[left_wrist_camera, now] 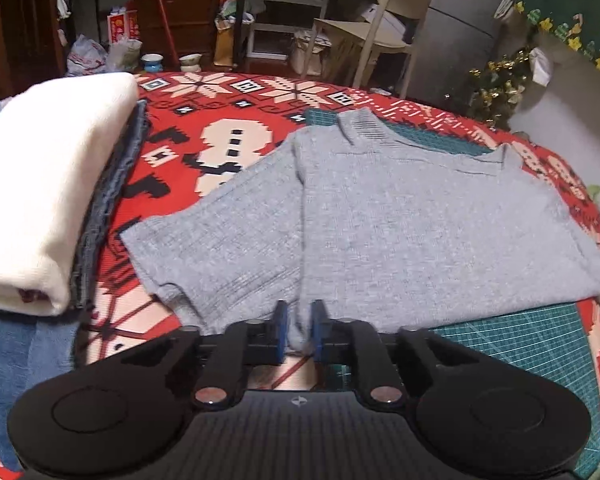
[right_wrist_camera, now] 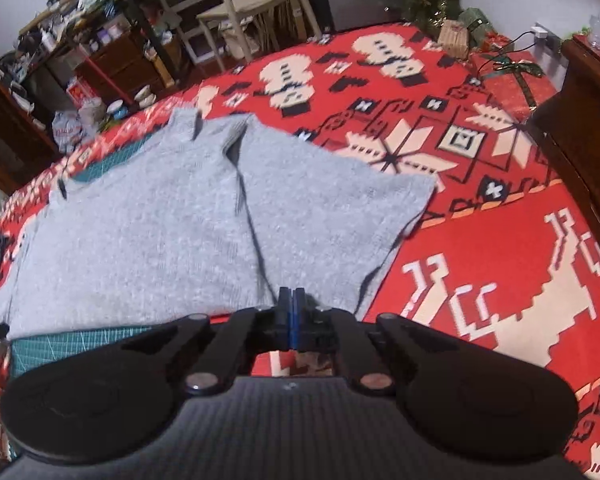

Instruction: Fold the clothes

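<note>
Sweater [left_wrist_camera: 400, 220]: grey knit, spread flat on red patterned blanket [left_wrist_camera: 236, 128], partly over green cutting mat [left_wrist_camera: 512, 344]; collar at far side, sleeves out to both sides. Left gripper [left_wrist_camera: 299, 330]: at near hem, jaws narrow, a pinch of grey fabric between blue pads [left_wrist_camera: 281, 332]. Right gripper [right_wrist_camera: 293, 312]: at near hem by right sleeve seam, jaws fully together; fabric between them not discernible. Folded white cloth [left_wrist_camera: 48, 184] stacked on denim [left_wrist_camera: 112, 208], left of sweater.
</note>
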